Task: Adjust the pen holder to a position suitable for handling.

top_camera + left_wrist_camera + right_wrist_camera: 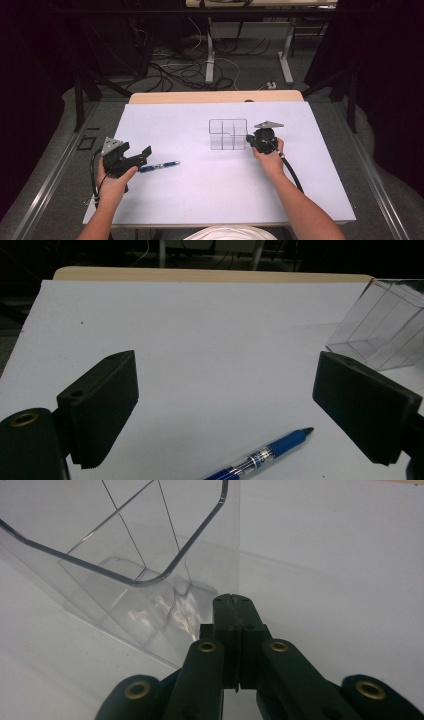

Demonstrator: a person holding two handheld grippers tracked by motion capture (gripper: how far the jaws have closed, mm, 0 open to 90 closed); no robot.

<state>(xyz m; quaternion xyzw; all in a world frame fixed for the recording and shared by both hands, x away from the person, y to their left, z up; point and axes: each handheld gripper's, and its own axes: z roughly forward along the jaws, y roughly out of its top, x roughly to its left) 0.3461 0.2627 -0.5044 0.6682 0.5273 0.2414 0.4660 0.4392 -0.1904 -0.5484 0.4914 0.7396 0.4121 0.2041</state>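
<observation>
On the white bench (200, 190) we have two hands at work. The left tool (134, 157) sits low at the left side, gripped by the left hand (114, 182), and its jaws stand wide apart with nothing between them. From the left gripper view, those two black pads frame the blue pen (265, 455), which lies flat on the bench just ahead of the left tool (225, 405), its dark tip pointing up and to the right. In the high view the pen (160, 166) lies just right of that tool, pointing toward the middle of the bench.

Over on the right, the right hand (270, 159) holds the right tool (251, 143) right up against the right side of the clear plastic box (228, 134). That box stands upright near the middle of the bench, divided inside into compartments. The right gripper view shows the right tool (233, 605) with jaws pressed fully together, nothing between them, tips just beside the box (125, 550) wall; whether they touch it is hard to say.
</observation>
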